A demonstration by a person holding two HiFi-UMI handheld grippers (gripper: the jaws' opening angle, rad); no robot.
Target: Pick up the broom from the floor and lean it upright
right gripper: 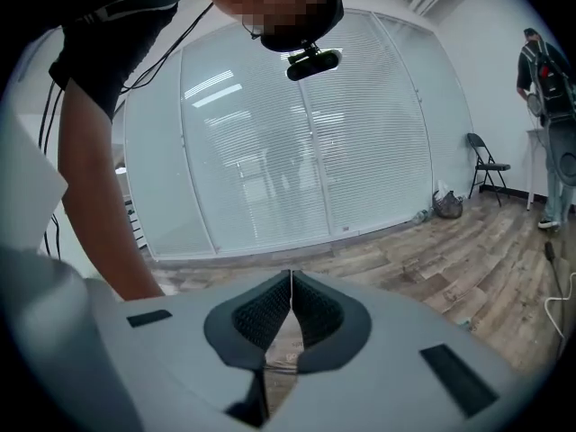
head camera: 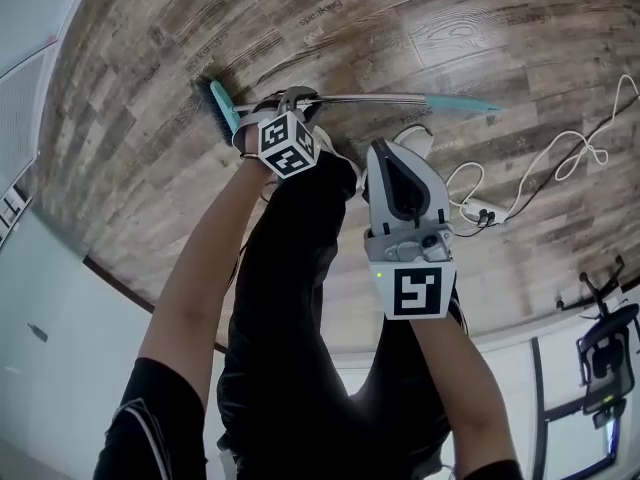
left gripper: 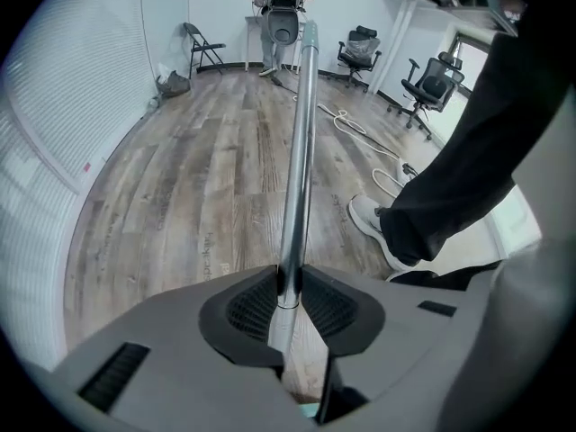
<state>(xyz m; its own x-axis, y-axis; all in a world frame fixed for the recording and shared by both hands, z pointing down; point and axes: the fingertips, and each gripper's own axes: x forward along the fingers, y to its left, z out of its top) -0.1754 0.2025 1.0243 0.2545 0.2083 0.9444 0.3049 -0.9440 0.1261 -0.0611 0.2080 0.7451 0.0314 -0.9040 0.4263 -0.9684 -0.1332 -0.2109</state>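
The broom has a teal brush head (head camera: 218, 104) and a long metal handle (head camera: 380, 98) that ends in a teal tip (head camera: 472, 103). In the head view it lies across the wooden floor ahead of my legs. My left gripper (head camera: 290, 100) points steeply down and is shut on the handle close to the brush head. In the left gripper view the handle (left gripper: 300, 142) runs away from the left gripper (left gripper: 288, 288), with both pads pressed against it. I cannot tell whether the far tip touches the floor. My right gripper (head camera: 402, 183) hovers to the right, shut and holding nothing; its pads (right gripper: 270, 309) meet.
A white cable and power strip (head camera: 480, 208) lie on the floor at the right, beside my shoe (head camera: 415, 140). Office chairs (left gripper: 423, 84), a folding chair (left gripper: 202, 43) and another person (left gripper: 281, 3) are at the far wall. A glass wall with blinds (right gripper: 297, 151) faces the right gripper.
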